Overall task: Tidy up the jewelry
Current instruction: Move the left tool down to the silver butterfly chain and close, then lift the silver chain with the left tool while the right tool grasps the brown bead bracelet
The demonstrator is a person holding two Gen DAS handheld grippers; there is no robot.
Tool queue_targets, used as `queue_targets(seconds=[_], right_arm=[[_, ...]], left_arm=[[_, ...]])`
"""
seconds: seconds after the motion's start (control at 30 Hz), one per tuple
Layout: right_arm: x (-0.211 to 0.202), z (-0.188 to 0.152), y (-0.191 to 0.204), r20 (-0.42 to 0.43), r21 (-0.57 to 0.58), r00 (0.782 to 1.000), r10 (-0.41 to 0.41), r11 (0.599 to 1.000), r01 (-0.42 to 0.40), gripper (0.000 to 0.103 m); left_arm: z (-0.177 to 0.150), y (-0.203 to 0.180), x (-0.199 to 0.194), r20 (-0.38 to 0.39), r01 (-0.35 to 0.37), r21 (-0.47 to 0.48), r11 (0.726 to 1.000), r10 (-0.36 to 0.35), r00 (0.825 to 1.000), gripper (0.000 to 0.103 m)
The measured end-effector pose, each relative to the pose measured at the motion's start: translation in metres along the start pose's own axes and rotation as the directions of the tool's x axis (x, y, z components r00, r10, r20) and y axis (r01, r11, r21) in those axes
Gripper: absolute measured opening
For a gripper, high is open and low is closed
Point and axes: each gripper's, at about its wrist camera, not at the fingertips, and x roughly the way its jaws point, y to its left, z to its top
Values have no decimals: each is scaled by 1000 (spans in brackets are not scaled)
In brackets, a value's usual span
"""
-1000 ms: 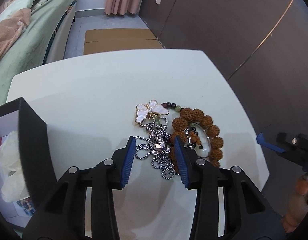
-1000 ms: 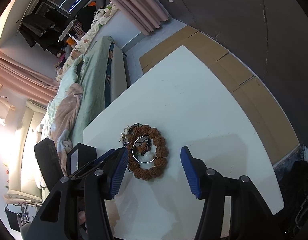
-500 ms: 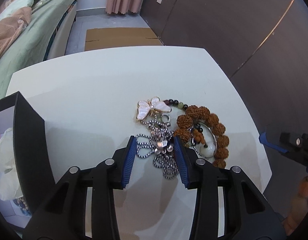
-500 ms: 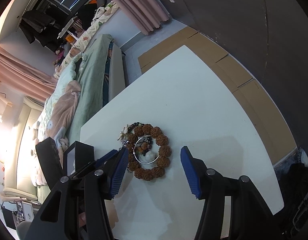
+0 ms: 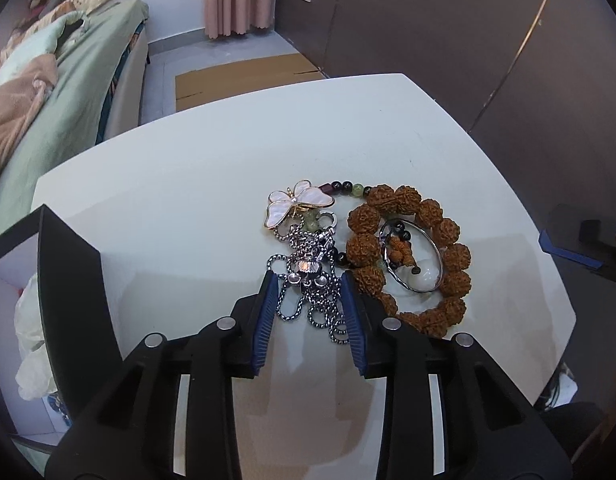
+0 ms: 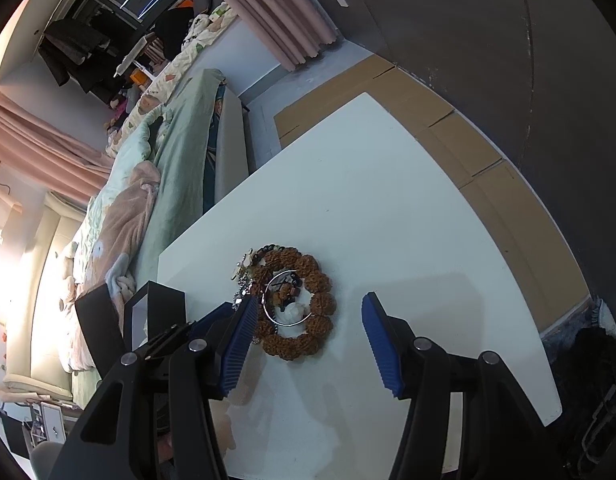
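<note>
A pile of jewelry lies on the white table [image 5: 188, 184]. A silver chain necklace [image 5: 308, 280] sits between the fingers of my left gripper [image 5: 308, 292], which is partly closed around it but apart from it. Behind it lie a white butterfly brooch [image 5: 298, 205] and a string of dark and green beads [image 5: 348, 188]. To the right is a brown seed-bead bracelet [image 5: 412, 256] with a silver bangle [image 5: 412, 260] inside. My right gripper [image 6: 308, 320] is open and empty, hovering above the bracelet [image 6: 296, 304].
A black jewelry box [image 5: 64, 280] with an open lid stands at the table's left; it also shows in the right wrist view [image 6: 148, 316]. A bed [image 5: 48, 92] runs along the left. Cardboard [image 6: 448, 132] lies on the floor beyond the table.
My left gripper has narrowed around the silver chain and moved slightly forward over it. The right gripper has drifted slightly, staying open.
</note>
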Motion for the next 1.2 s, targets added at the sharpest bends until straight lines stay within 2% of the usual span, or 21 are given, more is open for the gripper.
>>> queue_targets(seconds=[0.07,0.1,0.23,0.47,0.57,0.73,0.97,1.1,1.17,1.2], right_arm=[[1,0,3,-5,-10,1000,2,1000,-2,55],[1,0,4,-6,-16,1000,4,1000,-4,54],[0,1,5,-6,-24,1000,3,1000,-3,54],[3,0,5,-14,-17,1000,-7,1000,7,54],[9,0,7,-25,-21,999,-20,1000,19,51],[23,1,5,-49,-6,998,-43,999,43,41],[48,7,9,-76,-30,990,-115,993,113,39],[64,6,18,-104,-68,979,-174,984,167,39],[67,4,22,-108,-77,977,-182,982,174,32],[66,4,24,-103,-88,974,-204,977,195,25]], left_arm=[[1,3,0,4,-1,-5,1000,1,1000,22],[2,7,0,-2,24,-22,999,-24,1000,20],[5,19,-4,-8,83,-79,993,-84,996,19],[9,34,-41,67,162,-117,980,-155,986,19],[7,38,-51,90,171,-120,978,-160,983,19],[7,47,-63,116,185,-133,974,-170,979,19],[5,54,-73,140,189,-144,971,-169,976,19],[4,60,-83,156,193,-149,970,-170,973,19],[4,62,-88,166,198,-152,968,-172,971,19],[3,64,-91,171,201,-153,968,-174,970,19]])
